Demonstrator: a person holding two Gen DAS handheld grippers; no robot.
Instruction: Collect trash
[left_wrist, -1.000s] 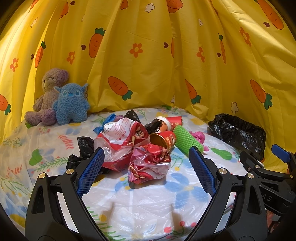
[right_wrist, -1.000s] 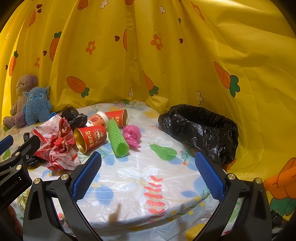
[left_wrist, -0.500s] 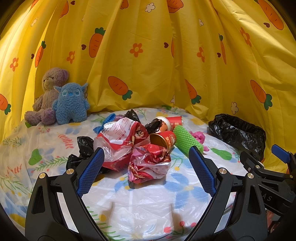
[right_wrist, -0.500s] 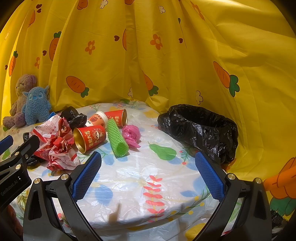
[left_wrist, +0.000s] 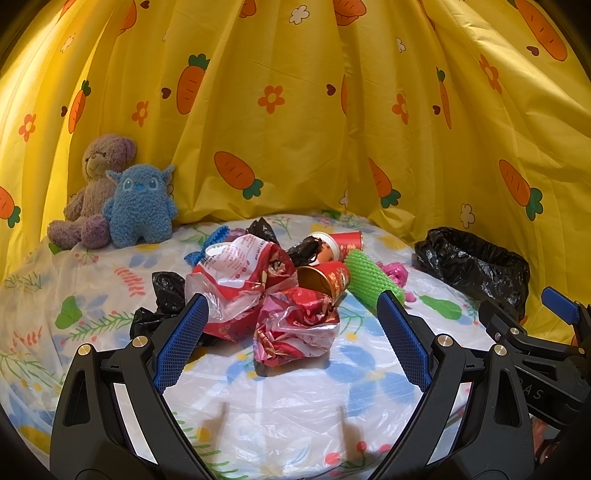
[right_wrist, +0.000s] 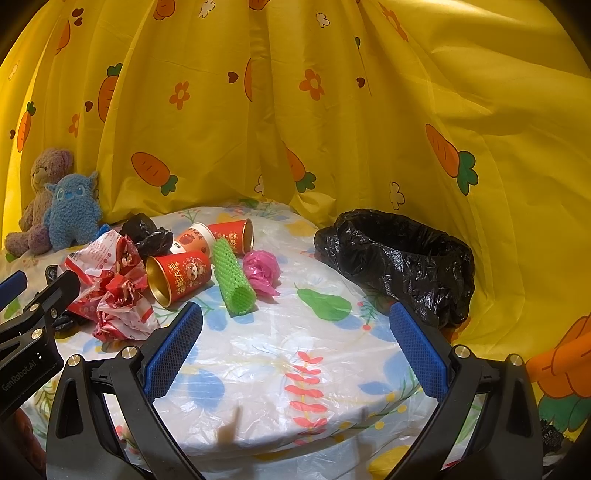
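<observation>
A pile of trash lies mid-table: crumpled red-and-white wrappers (left_wrist: 295, 325) (right_wrist: 118, 295), a red paper cup on its side (left_wrist: 327, 282) (right_wrist: 181, 275), two more cups behind it (right_wrist: 225, 234), a green foam net sleeve (left_wrist: 369, 280) (right_wrist: 234, 282), a pink crumpled bag (right_wrist: 260, 271) and black plastic scraps (left_wrist: 166, 291) (right_wrist: 147, 234). An open black trash bag (left_wrist: 476, 264) (right_wrist: 402, 258) sits at the table's right. My left gripper (left_wrist: 291, 321) is open and empty, just short of the wrappers. My right gripper (right_wrist: 295, 325) is open and empty above bare tablecloth, left of the bag.
A purple teddy bear (left_wrist: 92, 192) and a blue plush monster (left_wrist: 140, 206) sit at the back left against the yellow carrot-print curtain (left_wrist: 295, 110). The table has a floral plastic cloth (right_wrist: 295, 369); its near edge drops off below my right gripper.
</observation>
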